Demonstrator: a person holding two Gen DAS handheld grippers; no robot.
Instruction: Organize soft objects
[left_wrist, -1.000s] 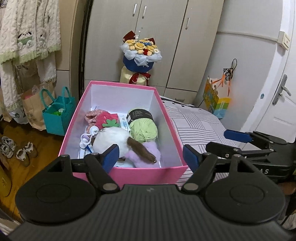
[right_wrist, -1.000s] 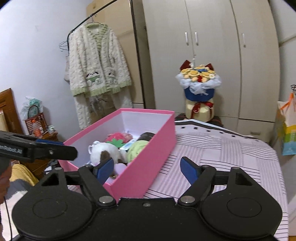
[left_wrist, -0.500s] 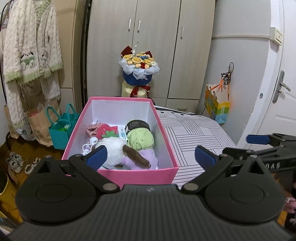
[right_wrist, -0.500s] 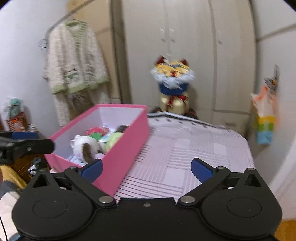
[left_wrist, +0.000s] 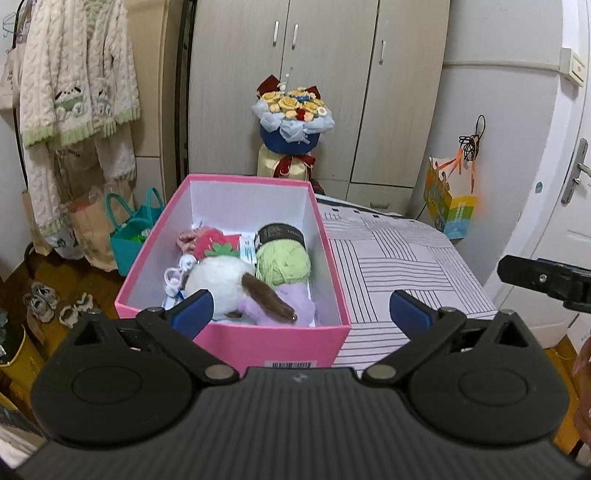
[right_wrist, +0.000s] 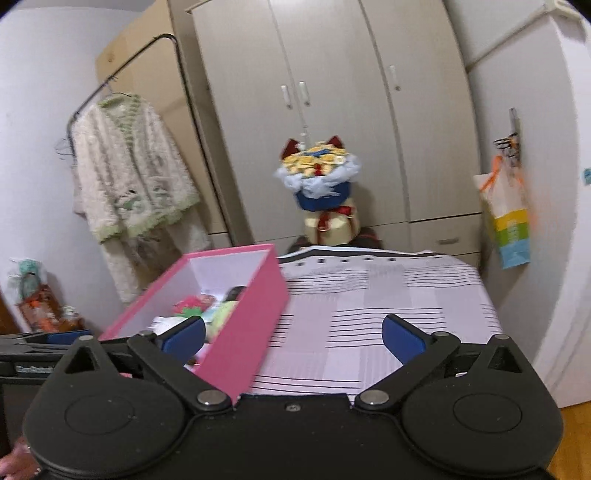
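Both grippers stand with jaws spread wide and nothing between them — the left gripper (left_wrist: 301, 310) before the pink box (left_wrist: 273, 343), the right gripper (right_wrist: 293, 334) over the striped bed cover (right_wrist: 388, 295). The box sits at the bed's left edge, holding a white plush toy (left_wrist: 218, 280), green yarn (left_wrist: 284, 262) and a strawberry toy (left_wrist: 218, 245).

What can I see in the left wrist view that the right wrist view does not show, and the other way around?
Only the left wrist view shows the white plush toy, the teal bag, the shoes and the door handle. Only the right wrist view shows the clothes rail above the cardigan. Both show the pink box, green yarn, striped bedcover, flower bouquet and wardrobe.
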